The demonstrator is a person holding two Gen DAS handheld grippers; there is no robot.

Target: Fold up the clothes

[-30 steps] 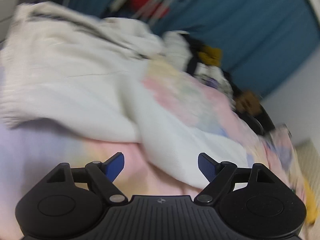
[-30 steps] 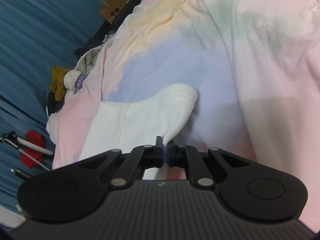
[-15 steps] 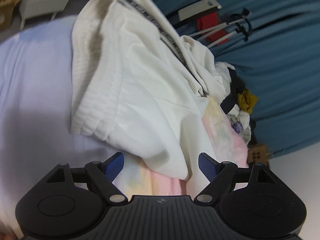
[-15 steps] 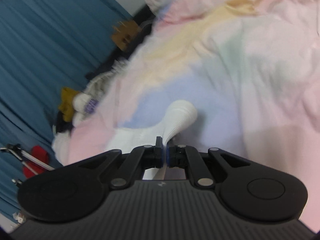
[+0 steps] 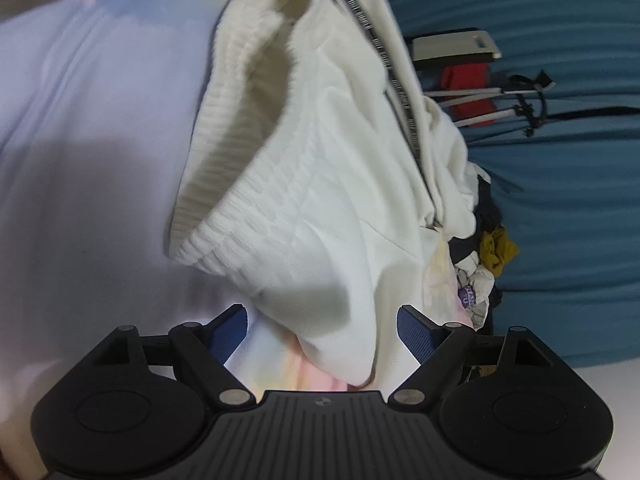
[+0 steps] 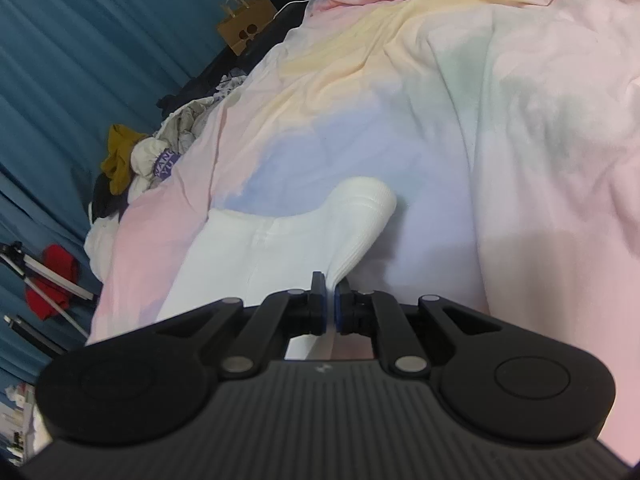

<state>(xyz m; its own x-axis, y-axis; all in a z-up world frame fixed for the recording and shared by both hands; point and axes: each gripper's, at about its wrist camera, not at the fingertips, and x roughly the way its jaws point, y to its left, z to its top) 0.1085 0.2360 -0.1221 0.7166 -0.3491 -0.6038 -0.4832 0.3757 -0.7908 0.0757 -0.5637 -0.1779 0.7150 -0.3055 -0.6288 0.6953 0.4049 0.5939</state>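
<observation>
Pastel bedsheet (image 6: 500,128) under a white garment (image 5: 320,208).
Right gripper (image 6: 329,304) pinches its ribbed cuff; left gripper (image 5: 322,330) gapes wide, cloth draped just ahead.

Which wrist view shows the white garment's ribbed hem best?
The left wrist view: the white garment fills it, ribbed hem spread wide. The right wrist view shows only a bunched ribbed end pinched in the right gripper.

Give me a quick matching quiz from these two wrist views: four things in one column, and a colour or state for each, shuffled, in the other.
Things:
1. left gripper
2. right gripper
3. curtain
4. paper bag

States or colours:
A. brown
B. shut on the white garment
C. open
D. blue

Pairs: 1-C, 2-B, 3-D, 4-A
</observation>
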